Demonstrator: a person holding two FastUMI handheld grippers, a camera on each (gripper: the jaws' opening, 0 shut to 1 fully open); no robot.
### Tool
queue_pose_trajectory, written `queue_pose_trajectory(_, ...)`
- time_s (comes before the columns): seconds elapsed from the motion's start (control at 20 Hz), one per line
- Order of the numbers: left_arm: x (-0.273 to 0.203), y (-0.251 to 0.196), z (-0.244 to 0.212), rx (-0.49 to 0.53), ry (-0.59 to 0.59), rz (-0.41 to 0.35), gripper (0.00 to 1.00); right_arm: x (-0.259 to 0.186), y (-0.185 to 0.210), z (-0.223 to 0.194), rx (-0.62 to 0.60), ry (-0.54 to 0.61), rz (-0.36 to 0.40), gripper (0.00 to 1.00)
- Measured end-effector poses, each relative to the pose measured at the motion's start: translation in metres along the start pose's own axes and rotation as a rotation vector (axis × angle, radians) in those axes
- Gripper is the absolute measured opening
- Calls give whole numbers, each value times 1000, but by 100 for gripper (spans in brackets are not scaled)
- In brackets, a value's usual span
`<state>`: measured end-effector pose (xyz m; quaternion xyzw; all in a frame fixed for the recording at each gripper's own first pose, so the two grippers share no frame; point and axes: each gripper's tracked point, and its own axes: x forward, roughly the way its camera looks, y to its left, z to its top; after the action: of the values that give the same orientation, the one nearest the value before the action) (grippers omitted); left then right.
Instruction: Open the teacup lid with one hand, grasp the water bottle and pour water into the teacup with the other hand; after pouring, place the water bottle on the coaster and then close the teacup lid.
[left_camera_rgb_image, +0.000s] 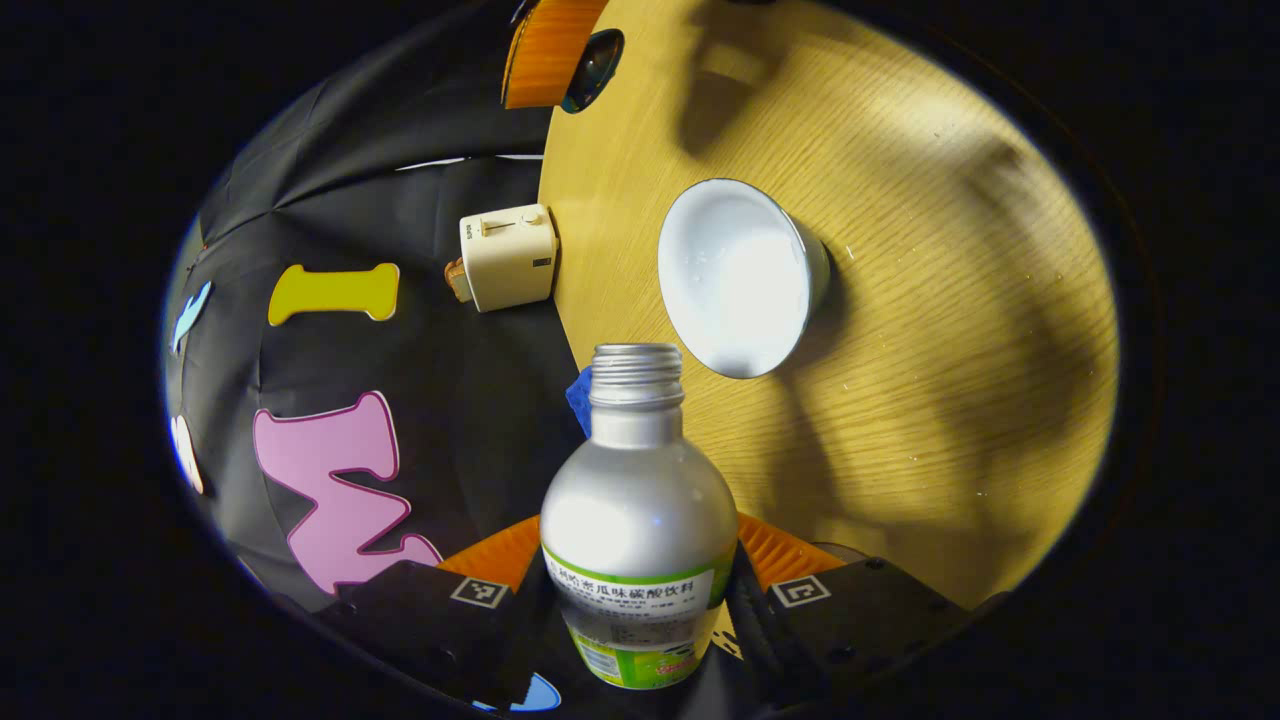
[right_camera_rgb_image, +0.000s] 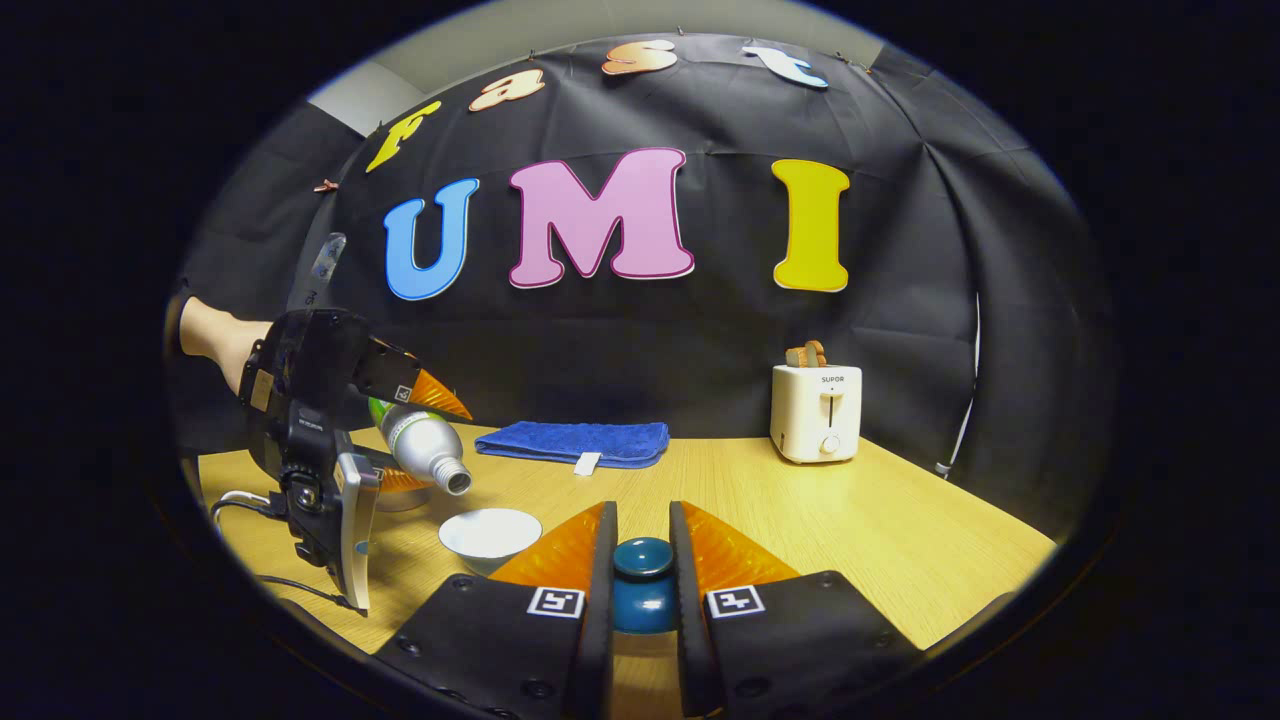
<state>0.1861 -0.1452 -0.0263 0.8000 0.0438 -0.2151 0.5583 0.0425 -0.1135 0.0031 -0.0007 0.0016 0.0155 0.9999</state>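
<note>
A silver water bottle (left_camera_rgb_image: 638, 500) with a green label and no cap is clamped between the fingers of my left gripper (left_camera_rgb_image: 640, 548). Its mouth points toward the white teacup (left_camera_rgb_image: 738, 278), which stands uncovered on the wooden table (left_camera_rgb_image: 930, 330). In the right gripper view the bottle (right_camera_rgb_image: 422, 443) leans neck-down in the left gripper (right_camera_rgb_image: 425, 440), its mouth just above and left of the teacup (right_camera_rgb_image: 490, 532). No stream of water is visible. My right gripper (right_camera_rgb_image: 642, 522) is shut on the dark teal lid (right_camera_rgb_image: 642, 575) by its knob, held off to the cup's right. That gripper (left_camera_rgb_image: 550, 50) and the lid (left_camera_rgb_image: 597, 62) also show at the top of the left gripper view.
A cream toaster (right_camera_rgb_image: 817, 410) stands at the back right of the table (right_camera_rgb_image: 900, 530). A folded blue towel (right_camera_rgb_image: 575, 442) lies along the back edge. A hand (right_camera_rgb_image: 215, 345) holds the left gripper, and a cable (right_camera_rgb_image: 245, 505) trails on the table below it.
</note>
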Motion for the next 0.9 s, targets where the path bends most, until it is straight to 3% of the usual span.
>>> queue_pose_trajectory(0.9,-7,0,7,265,37,-19,81,0,0,0,0,-1,-1,30)
